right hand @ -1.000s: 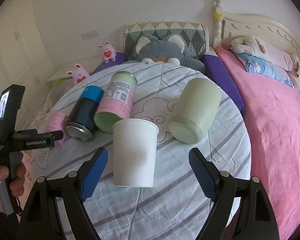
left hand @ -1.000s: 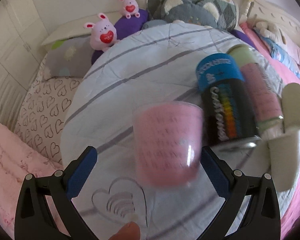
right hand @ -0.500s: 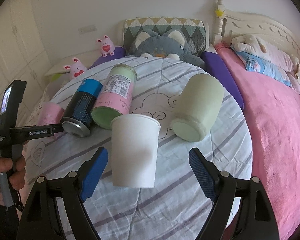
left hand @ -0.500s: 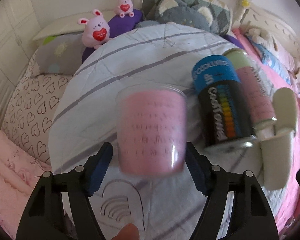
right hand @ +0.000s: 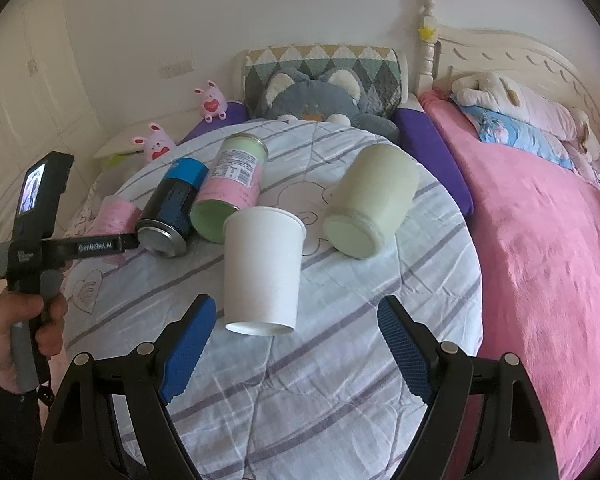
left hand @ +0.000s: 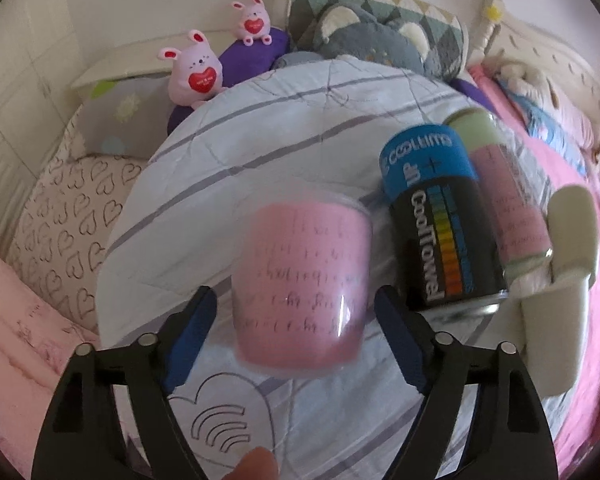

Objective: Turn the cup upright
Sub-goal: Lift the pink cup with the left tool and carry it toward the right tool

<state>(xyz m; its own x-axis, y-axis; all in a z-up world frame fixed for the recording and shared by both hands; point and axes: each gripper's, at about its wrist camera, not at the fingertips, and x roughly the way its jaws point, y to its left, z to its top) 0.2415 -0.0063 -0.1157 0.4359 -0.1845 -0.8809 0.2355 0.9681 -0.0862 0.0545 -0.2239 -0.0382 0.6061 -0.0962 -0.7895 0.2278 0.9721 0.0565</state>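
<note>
Pink cup (left hand: 300, 288) lying on its side near the left edge of the striped quilt (left hand: 268, 120), between the spread fingers of the left gripper (left hand: 296, 332), untouched; right gripper (right hand: 296, 352) likewise spread wide, framing a white paper cup (right hand: 262, 276) standing rim-down near the quilt's front edge; black-and-blue can (left hand: 440, 228) lies just beside the pink cup.

Legible markings are few. The black and blue can (left hand: 436, 220), lying on its side on the striped quilt (left hand: 260, 120), reads "CoolTowel" in white letters along its black body; the white print on its blue band is too distorted to read. The pink cup (left hand: 300, 284) carries rows of dark script, blurred and unreadable. The handheld device (right hand: 96, 246) at the quilt's left edge bears white lettering reading roughly "GenRobot.AI". The white label on the pink and green jar (right hand: 234, 178) is too small to read.
</note>
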